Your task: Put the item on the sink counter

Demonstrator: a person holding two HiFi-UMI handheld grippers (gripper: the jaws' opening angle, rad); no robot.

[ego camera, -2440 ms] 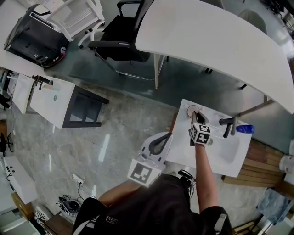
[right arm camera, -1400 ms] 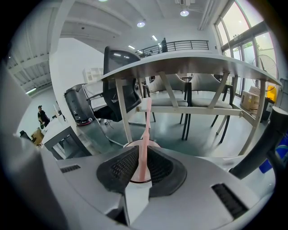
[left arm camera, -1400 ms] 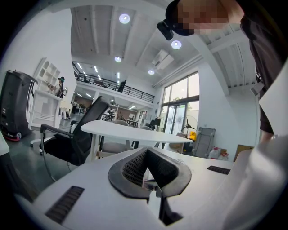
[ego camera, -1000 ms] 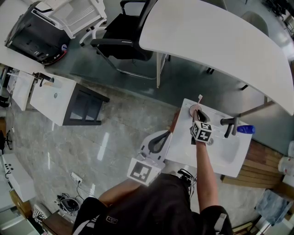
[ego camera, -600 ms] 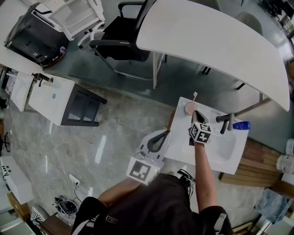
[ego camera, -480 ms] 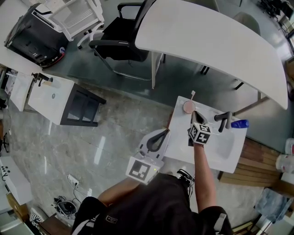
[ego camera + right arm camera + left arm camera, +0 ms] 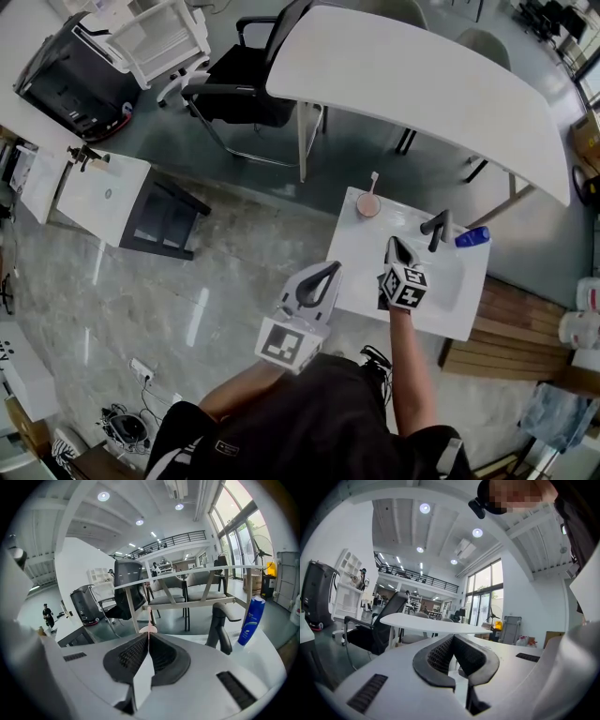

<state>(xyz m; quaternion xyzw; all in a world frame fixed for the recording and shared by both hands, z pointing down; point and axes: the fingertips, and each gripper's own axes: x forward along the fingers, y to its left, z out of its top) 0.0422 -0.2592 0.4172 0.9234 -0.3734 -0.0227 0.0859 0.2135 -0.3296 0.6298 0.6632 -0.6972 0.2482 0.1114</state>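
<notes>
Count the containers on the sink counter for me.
2. A pink cup with a toothbrush in it stands at the sink counter's far left corner. A blue bottle stands at the far right, beside the black faucet. None seem hidden.

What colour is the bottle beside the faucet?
The bottle is blue, clearest in the right gripper view.

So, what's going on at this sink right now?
A person stands at a white sink counter with a gripper in each hand. A pink cup with a toothbrush in it stands upright on the counter's far left corner, apart from both grippers. The right gripper hovers over the counter near the faucet, jaws together and empty. The left gripper hangs at the counter's left edge, also shut and empty. The placing looks done.
</notes>
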